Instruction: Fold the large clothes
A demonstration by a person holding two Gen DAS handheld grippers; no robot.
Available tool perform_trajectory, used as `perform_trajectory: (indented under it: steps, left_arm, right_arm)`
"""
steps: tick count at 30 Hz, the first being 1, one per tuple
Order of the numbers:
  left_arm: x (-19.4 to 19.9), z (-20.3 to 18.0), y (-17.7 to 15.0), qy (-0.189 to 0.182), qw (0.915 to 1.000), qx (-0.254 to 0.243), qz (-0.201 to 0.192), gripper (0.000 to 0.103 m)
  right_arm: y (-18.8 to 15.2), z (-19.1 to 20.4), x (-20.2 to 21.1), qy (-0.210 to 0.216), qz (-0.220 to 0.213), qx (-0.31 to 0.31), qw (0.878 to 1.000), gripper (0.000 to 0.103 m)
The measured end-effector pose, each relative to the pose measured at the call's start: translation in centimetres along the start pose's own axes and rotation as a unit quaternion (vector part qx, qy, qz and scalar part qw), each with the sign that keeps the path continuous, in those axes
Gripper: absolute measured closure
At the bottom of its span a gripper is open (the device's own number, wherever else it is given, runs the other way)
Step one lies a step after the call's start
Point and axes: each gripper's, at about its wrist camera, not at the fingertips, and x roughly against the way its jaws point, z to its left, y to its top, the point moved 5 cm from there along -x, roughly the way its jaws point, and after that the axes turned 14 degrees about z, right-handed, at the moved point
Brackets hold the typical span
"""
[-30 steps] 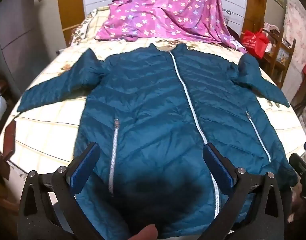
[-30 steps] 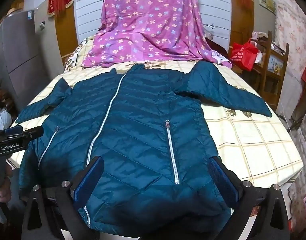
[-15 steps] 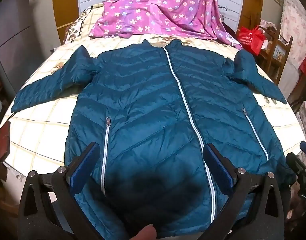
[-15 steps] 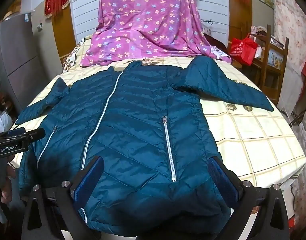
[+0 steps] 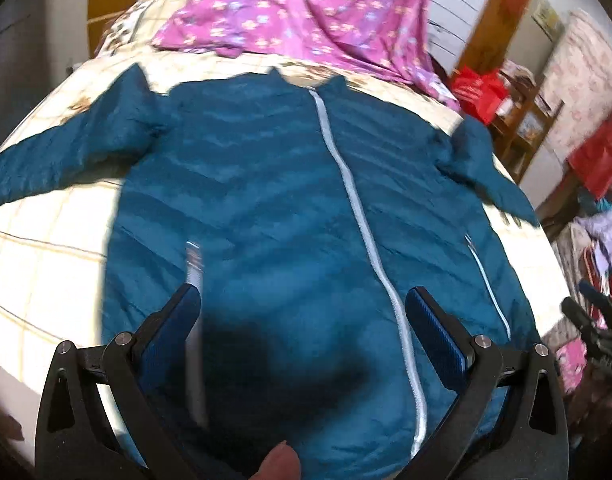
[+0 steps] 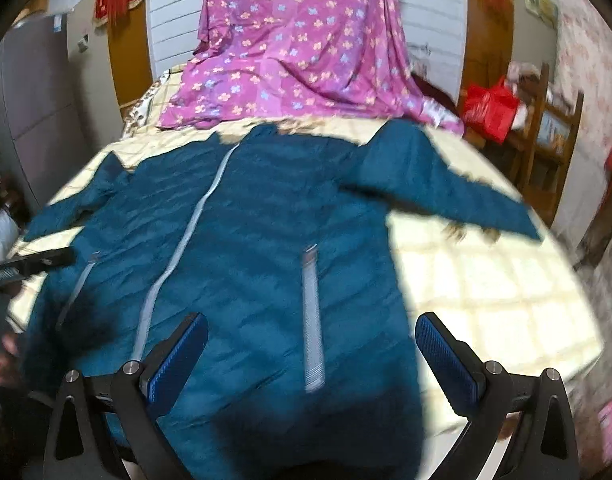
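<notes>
A teal quilted jacket [image 5: 273, 200] lies spread flat, front up, on a cream checked bed [image 5: 45, 248], its white centre zipper [image 5: 346, 184] closed and both sleeves stretched out sideways. My left gripper [image 5: 301, 320] hovers open over the jacket's hem, left of the centre zipper, holding nothing. In the right wrist view the jacket [image 6: 265, 240] fills the middle. My right gripper [image 6: 312, 346] is open above the hem, near the right pocket zipper [image 6: 312, 320], holding nothing. The right sleeve [image 6: 446, 192] reaches toward the bed's right edge. Both views are motion-blurred.
A purple floral sheet [image 6: 297, 48] is draped at the head of the bed. A wooden chair with a red bag [image 6: 490, 108] stands to the right. A grey cabinet [image 6: 29, 112] is at the left. The other gripper [image 6: 25, 264] shows at the left edge.
Both grippers have moved forward and lower over the jacket, which looms larger now. Both stay open. The jacket lies as before.
</notes>
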Motion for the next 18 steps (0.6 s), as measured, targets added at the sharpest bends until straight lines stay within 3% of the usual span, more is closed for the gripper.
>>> perform_trajectory:
  steps: [4,6,9,13,18]
  left_arm:
    - [3.4,6.8,3.8,0.075,0.9957,0.044,-0.031,0.0]
    - [5.3,9.5,4.5,0.101,0.9917,0.063,-0.049,0.0]
    - [6.6,11.2,3.6,0.117,0.9877,0.082,-0.064,0.0]
    - [5.5,8.8,1.3,0.147,0.9848,0.074,-0.054,0.0]
    - [4.6,2.7,-0.6,0.132,0.988,0.047,-0.064,0.0]
  right_arm:
    - [3.3,-6.0,-0.1,-0.073,0.005,-0.023,0.997,0.0]
    - [3.4,-8.2,1.0,-0.072,0.001,-0.047,0.996,0.0]
    - [3.1,-8.2,1.6,-0.041,-0.012,-0.072,0.997,0.0]
    - [1.9,-5.2,0.6,-0.016,-0.006,-0.063,0.998,0.0]
    - [0.9,-1.7,0.5,0.018,-0.021,-0.07,0.997,0.0]
